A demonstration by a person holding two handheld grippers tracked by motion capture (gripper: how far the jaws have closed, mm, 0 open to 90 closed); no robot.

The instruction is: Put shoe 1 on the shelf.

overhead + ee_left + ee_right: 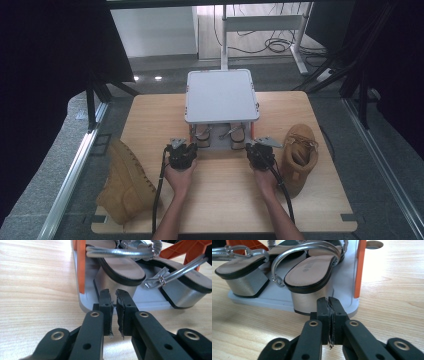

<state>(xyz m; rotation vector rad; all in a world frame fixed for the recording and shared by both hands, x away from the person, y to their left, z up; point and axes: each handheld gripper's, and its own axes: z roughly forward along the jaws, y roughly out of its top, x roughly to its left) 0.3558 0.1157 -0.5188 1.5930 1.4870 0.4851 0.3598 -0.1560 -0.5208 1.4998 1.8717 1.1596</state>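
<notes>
Pale wooden counter [225, 185] carries everything, with dark floor and desk legs behind it. On the left gripper [114, 295] the black fingers [105, 302] stand almost together with a thin slit between the worn pads and nothing in it. On the right gripper [328, 301] the fingers [322, 310] are pressed shut on each other, empty as well. Both point at a pair of silver block-heeled sandals [120, 270] with tan insoles, black edging and shiny metallic straps, standing side by side on the lower grey shelf [274, 300] of a small rack with orange uprights [81, 265], just ahead of the fingertips at the counter's middle. In the high view the rack's flat grey top [222, 95] covers most of the sandals, leaving their heel ends and straps peeping out. Their toes are cut off in both gripper views. A tan suede boot [122, 182] lies on its side at the counter's left edge, another [299, 155] stands at the right, near the right gripper.
</notes>
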